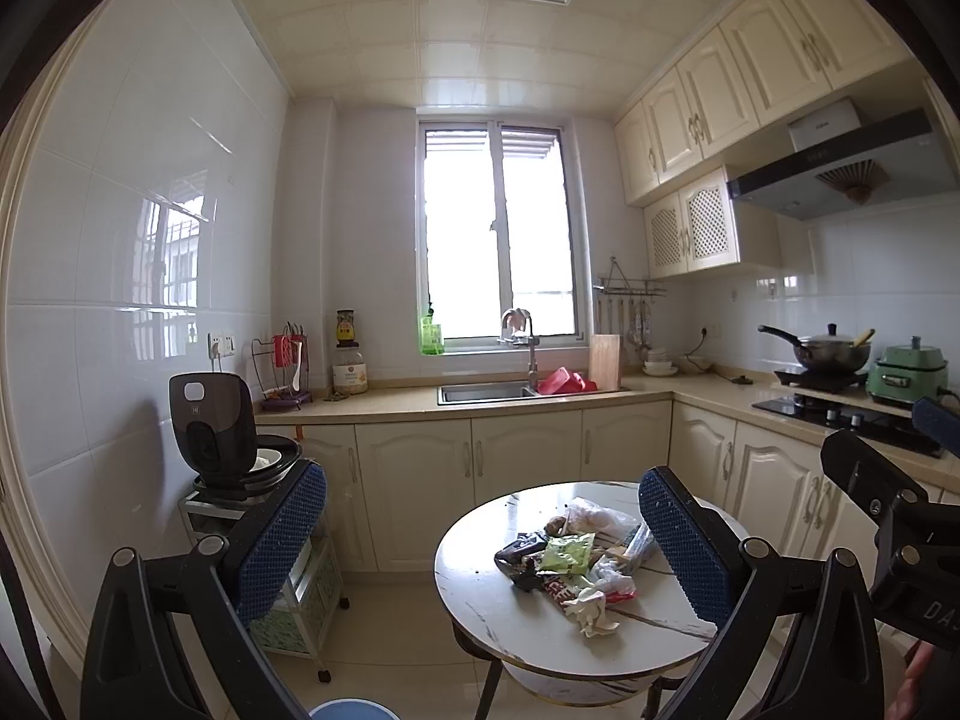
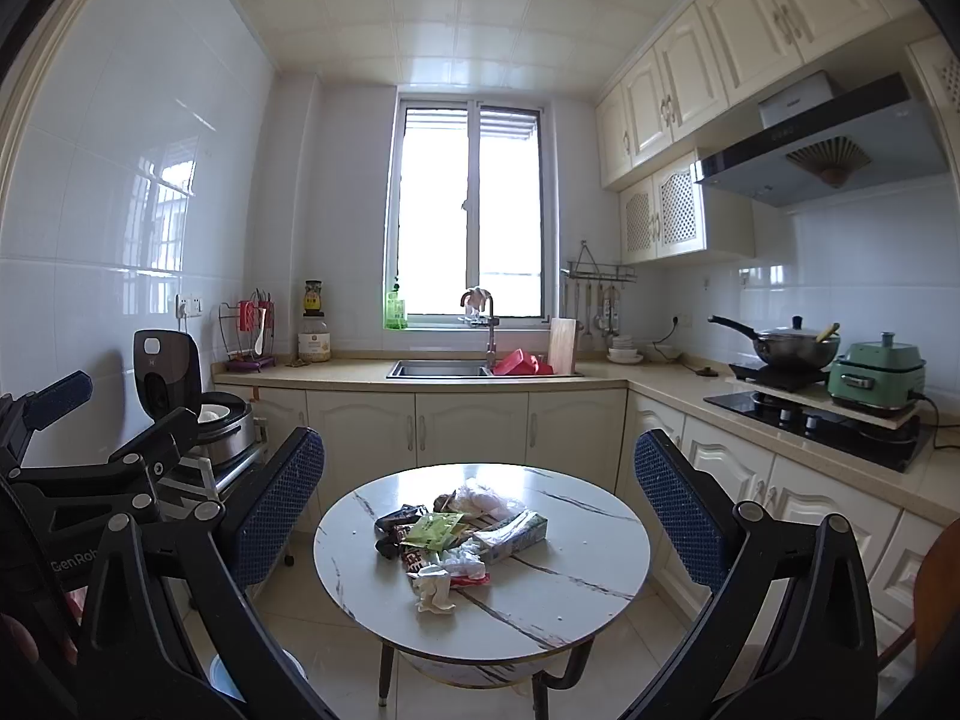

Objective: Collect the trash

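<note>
We see the trash pile [image 2: 456, 540] at the middle of the round bench [image 2: 558, 612], the sink [image 2: 438, 368] behind it and the stove [image 2: 810, 420] to its right.

Daylight blows out the window [image 2: 468, 210], glare streaks the left wall tiles [image 2: 162, 222] (fisheye-bent edges).

Both grippers, left gripper [image 1: 480, 546] and right gripper [image 2: 480, 522], have black linkage arms with round silver pivot screws and blue dimpled fingers [image 1: 282, 540].
</note>
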Demonstrator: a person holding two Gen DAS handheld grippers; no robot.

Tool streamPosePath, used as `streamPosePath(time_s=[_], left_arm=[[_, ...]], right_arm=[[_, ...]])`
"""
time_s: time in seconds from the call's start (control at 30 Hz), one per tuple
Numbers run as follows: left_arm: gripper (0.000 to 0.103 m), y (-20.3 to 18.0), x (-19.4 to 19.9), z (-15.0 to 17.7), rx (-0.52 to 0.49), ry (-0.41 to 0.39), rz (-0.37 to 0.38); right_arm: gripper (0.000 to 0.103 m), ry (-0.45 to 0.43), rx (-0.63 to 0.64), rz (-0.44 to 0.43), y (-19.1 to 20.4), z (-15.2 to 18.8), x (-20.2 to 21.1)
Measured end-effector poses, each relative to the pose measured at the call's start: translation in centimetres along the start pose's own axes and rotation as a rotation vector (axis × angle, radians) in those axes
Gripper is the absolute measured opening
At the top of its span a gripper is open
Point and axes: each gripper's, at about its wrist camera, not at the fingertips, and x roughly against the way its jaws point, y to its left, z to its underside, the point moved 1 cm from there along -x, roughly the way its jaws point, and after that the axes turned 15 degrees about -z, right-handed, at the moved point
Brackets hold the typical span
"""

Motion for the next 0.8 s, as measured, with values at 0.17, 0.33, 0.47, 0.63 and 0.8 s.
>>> streamPosePath(time_s=[0.17,0.33,0.47,0.63,0.8], left_arm=[[0.102,-0.2,-0.5,0.1,-0.006,0.005,0.004],[0.102,-0.8,-1.4,0.3,-0.009,-0.004,0.011],[0.102,-1.5,-3.8,1.1,-0.016,0.003,0.014],[0.102,-2.2,-7.8,2.3,-0.008,0.044,0.003],[0.102,-3.8,-13.0,4.0,-0.034,0.145,-0.013]], right_arm=[[0.103,0.002,-0.004,0.001,-0.3,0.0,-0.4],[0.103,-0.008,0.000,0.001,-0.9,0.7,-0.9],[0.103,-0.004,-0.005,0.021,-2.1,1.7,-2.2],[0.103,0.027,-0.048,0.044,-5.0,3.5,-4.8],[0.103,0.094,-0.091,0.055,-7.6,5.9,-7.8]])
